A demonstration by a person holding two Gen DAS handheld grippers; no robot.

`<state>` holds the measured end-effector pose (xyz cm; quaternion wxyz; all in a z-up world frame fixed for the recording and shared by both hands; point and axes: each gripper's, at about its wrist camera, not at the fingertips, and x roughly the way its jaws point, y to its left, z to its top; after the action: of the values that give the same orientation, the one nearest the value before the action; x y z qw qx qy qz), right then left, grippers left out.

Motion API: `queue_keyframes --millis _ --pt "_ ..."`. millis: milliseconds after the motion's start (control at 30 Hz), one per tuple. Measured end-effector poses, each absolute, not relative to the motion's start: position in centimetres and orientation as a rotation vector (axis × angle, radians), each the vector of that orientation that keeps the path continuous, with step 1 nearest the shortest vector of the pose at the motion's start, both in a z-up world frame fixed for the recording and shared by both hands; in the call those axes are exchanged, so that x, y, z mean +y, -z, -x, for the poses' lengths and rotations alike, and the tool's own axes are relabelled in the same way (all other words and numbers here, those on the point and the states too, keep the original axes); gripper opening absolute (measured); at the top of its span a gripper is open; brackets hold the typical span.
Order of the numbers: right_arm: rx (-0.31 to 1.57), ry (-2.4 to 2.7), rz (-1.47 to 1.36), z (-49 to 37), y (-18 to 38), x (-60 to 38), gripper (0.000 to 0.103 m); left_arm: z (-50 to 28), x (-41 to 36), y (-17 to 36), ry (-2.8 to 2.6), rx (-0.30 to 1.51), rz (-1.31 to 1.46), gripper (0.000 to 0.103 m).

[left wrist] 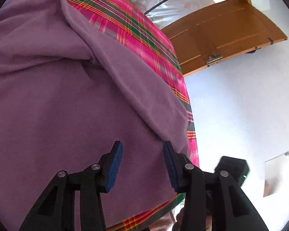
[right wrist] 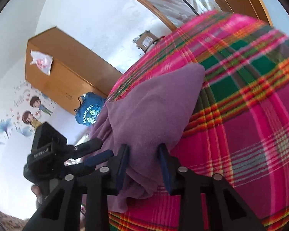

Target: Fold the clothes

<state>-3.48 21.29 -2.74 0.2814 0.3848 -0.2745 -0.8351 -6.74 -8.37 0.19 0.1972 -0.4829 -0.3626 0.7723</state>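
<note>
We see the purple garment (right wrist: 150, 111) bunched between our right hand-held gripper's (right wrist: 144, 165) pads, clamped; our left hand-held gripper (left wrist: 142, 165) hovers open above it.

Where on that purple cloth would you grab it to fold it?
Probably the loose edge of the purple cloth lying near the edge of the plaid bed cover, coming in from that side: there the edge sits raised on a fold, so a claw could slip around it.

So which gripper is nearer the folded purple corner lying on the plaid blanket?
Right. The right gripper straddles the purple garment just below that corner; the left gripper sits off its far edge.
</note>
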Motion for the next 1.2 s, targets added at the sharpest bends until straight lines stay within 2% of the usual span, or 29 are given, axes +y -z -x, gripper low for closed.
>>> queue_keyframes --millis 100,367,1200 --pt "-0.61 2.31 -0.99 2.9 1.3 20.4 0.022 6.9 -8.4 0.3 -2.144 -1.029 1.364 0.045" --pt "-0.436 2.342 -0.849 2.6 -2.4 17.2 0.019 6.4 -9.8 0.5 -2.16 -1.083 1.337 0.045" --pt "-0.164 2.182 -0.81 5.1 -3.2 4.7 0.016 2.1 -18.6 3.1 -2.246 -1.433 1.261 0.045"
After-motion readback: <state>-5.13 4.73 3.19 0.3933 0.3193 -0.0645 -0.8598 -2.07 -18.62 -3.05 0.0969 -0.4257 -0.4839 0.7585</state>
